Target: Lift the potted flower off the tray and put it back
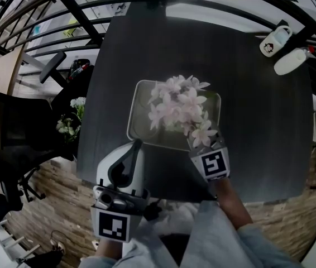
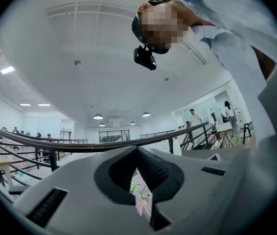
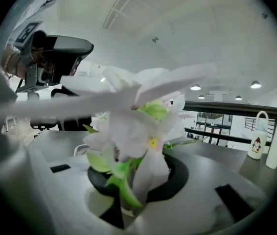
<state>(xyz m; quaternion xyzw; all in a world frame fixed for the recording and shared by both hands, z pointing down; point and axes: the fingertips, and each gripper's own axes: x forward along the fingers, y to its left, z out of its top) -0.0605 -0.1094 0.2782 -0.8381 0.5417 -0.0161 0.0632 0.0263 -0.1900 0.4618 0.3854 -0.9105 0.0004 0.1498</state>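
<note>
From the head view I see the flower (image 1: 180,108) standing in the tray (image 1: 141,116) at mid-bench (image 1: 258,121), its blooms spilling over the tray's near right corner. They cover the tips of my right hand-held gripper (image 3: 136,192), which reaches in at that corner. The head view can't show me that grip. The right gripper view does: the jaws stand narrow, curved round the flower low at its base and gripping it, though leaves and petals hide exactly where the pads meet it. That same view is mostly filled with blurred white petals.

My left hand-held gripper (image 1: 135,148) lies just off the tray's near left corner and points towards it. Its own view shows the jaws drawn together to a thin slit with nothing between them. Through the slit I catch only a sliver of pink and green from the flower. Above, that view takes in the person's head camera (image 2: 145,58) and the ceiling.

Far right of the tray, a mug (image 1: 273,41) and a white bottle (image 1: 292,60) stand at the bench's corner. The right gripper view shows them upright side by side. Left of the tray, off the bench, are a black chair (image 1: 7,133) and some white blooms (image 1: 71,121).
</note>
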